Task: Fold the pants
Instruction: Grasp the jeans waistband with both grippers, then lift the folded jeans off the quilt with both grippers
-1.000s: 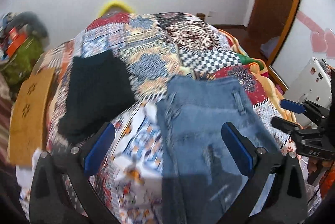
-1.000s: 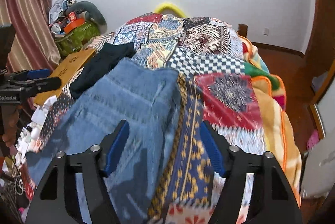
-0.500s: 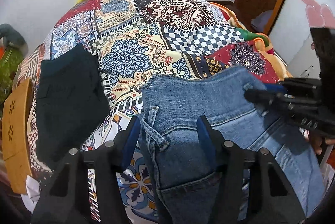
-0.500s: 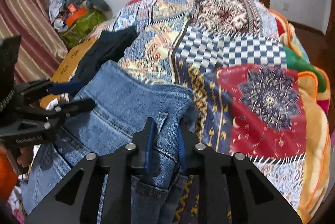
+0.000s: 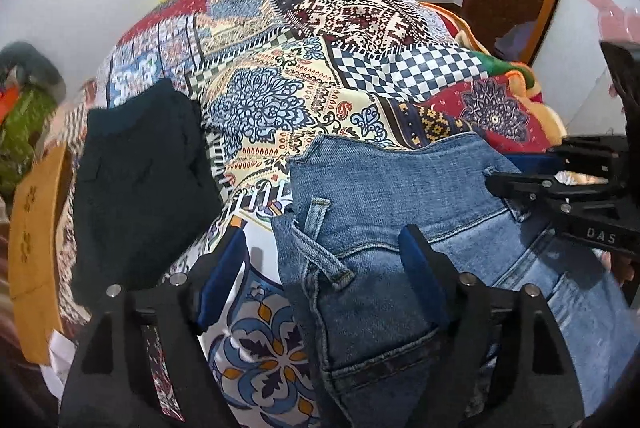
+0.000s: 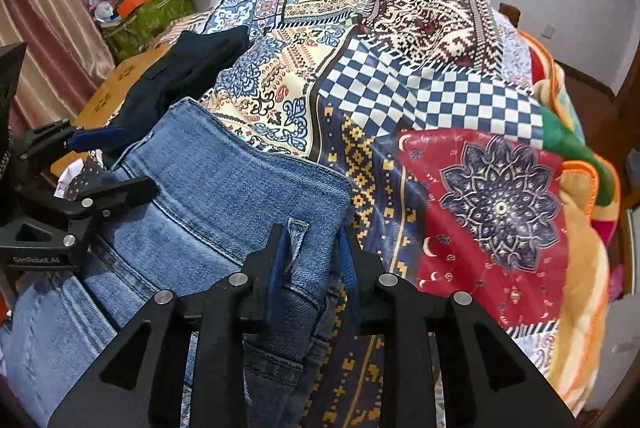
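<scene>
— Patchwork quilt [image 6: 460,156] carries the jeans [image 5: 400,196] at its near edge; how will they handle?
— Thick, floppy denim. Right gripper [image 6: 314,260] pinches one waistband corner; left gripper [image 5: 324,268], just widened, straddles the other unclamped

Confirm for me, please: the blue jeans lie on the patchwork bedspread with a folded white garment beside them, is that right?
Not quite: the left wrist view shows that the folded garment beside the blue jeans is black, not white. The rest stands: the jeans do lie on the patchwork bedspread.
</scene>
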